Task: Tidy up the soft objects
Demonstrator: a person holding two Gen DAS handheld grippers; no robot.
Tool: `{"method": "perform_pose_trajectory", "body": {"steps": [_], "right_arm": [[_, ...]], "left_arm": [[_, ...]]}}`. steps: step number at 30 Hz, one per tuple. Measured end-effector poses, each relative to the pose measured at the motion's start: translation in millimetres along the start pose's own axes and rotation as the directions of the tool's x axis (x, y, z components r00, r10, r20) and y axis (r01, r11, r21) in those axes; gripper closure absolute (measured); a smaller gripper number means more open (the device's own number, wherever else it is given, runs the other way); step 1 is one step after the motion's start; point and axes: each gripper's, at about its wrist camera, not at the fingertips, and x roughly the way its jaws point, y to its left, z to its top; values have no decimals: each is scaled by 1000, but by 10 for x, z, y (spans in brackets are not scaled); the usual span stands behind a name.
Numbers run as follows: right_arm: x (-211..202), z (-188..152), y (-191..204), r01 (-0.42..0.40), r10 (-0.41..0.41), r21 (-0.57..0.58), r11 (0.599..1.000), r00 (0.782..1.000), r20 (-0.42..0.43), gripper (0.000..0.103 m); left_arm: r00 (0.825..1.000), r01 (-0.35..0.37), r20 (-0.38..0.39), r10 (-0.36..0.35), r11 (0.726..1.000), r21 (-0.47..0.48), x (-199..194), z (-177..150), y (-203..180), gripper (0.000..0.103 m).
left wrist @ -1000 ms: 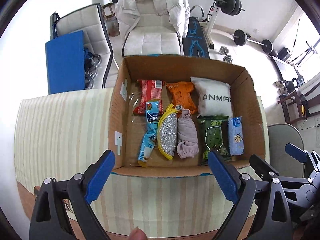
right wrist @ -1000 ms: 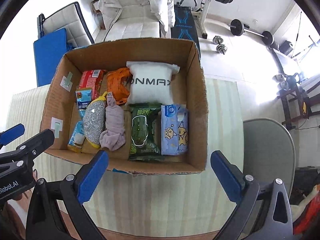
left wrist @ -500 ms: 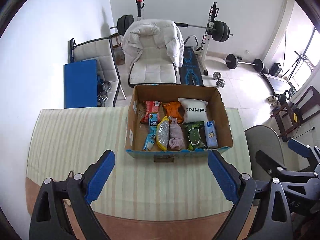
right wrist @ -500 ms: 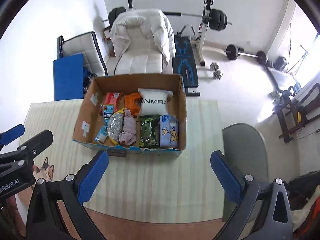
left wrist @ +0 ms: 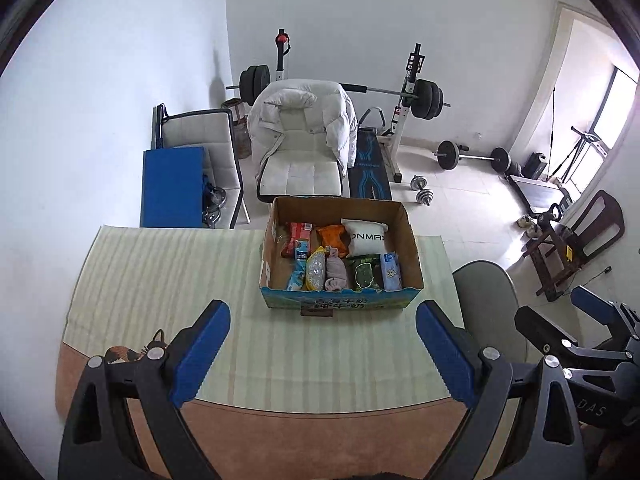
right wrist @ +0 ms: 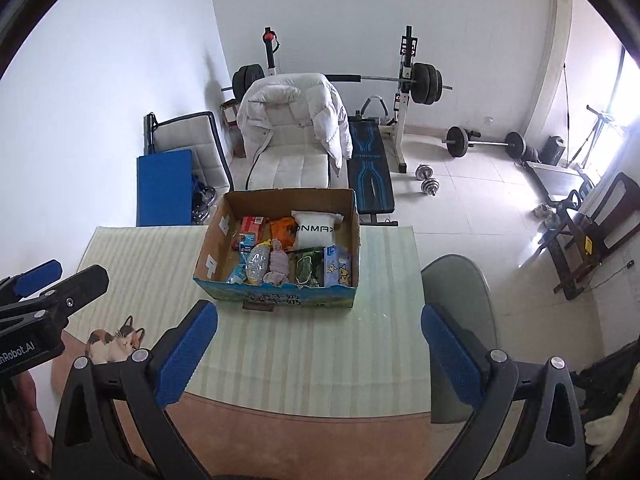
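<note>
Cardboard box (left wrist: 340,304) on striped worktop (left wrist: 160,280), toward far edge; all soft items inside box.

White pillow pack (left wrist: 366,236) – box's far right corner; puffy, light, squashes; pinch at sealed edge.

Green wipes pack (left wrist: 363,278) – near wall of box, right of centre; floppy, slick film, likely heaviest; grip across narrow width.

Pink cloth (left wrist: 335,274) – just left of green pack; limp, bunches; take at middle fold.

Left hand-held gripper (left wrist: 322,354) and right hand-held gripper (right wrist: 318,350) – both jaws spread wide, nothing held, well short of box.
</note>
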Motion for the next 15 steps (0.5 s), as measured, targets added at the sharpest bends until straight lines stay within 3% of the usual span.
{"method": "perform_pose_trajectory", "body": {"steps": [9, 15], "right_arm": [[-572, -170, 73, 21, -20, -21, 1000, 998, 51, 0], [-817, -236, 137, 39, -35, -41, 998, 995, 89, 0]], "left_arm": [[1000, 14, 8, -14, 1000, -3, -246, -121, 3, 8], [1000, -16, 21, 15, 1000, 5, -333, -205, 11, 8]]}}
